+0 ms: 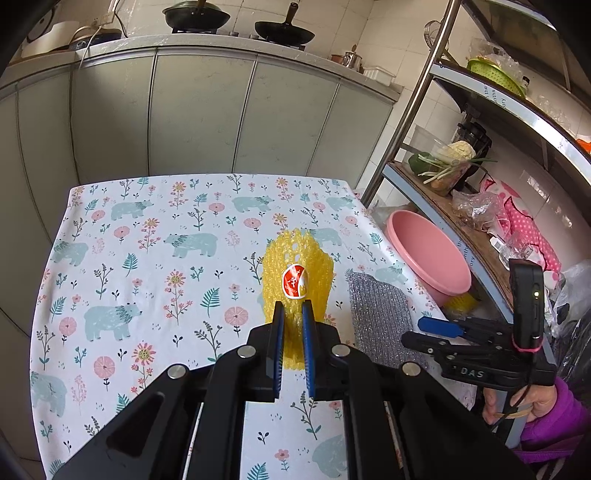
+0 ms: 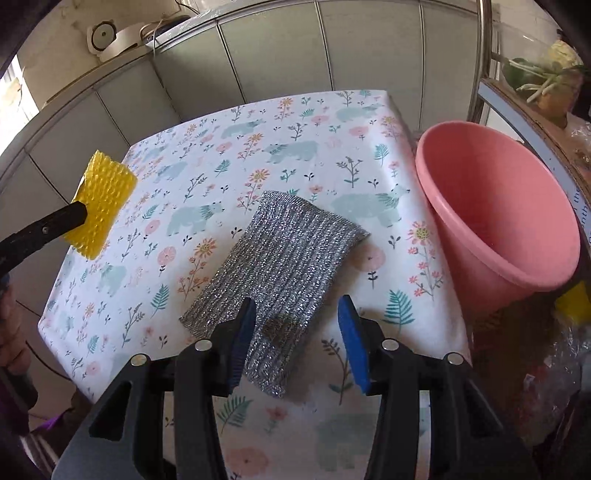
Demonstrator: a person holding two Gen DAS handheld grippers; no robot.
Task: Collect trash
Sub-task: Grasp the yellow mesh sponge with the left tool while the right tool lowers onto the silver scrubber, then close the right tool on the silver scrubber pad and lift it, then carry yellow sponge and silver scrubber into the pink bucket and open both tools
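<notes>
the left gripper (image 1: 293, 314) has its jaws pinched nearly together on a yellow foam fruit net (image 1: 295, 273), which stands up between the blue pads and carries a red and white sticker (image 1: 294, 282) on its front. in the right wrist view the same net (image 2: 101, 205) is lifted clear of the worktop (image 2: 295, 122), which wears a cloth printed with bears and flowers. the right gripper (image 2: 299, 332) has its jaws wide apart over a silver scouring cloth (image 2: 284, 254) that lies flat on the worktop; the left pad is touching or just above the cloth's near edge, the right pad is clear of it, and nothing is gripped. a pink plastic basin (image 2: 517, 266) sits tilted just off the worktop's right side, against a metal shelf rack (image 1: 436, 74), with another yellow piece (image 2: 572, 306) below its rim. 2 dark woks (image 1: 284, 31) sit on the stove behind. a hand in a purple sleeve (image 1: 554, 417) holds the right gripper's handle
</notes>
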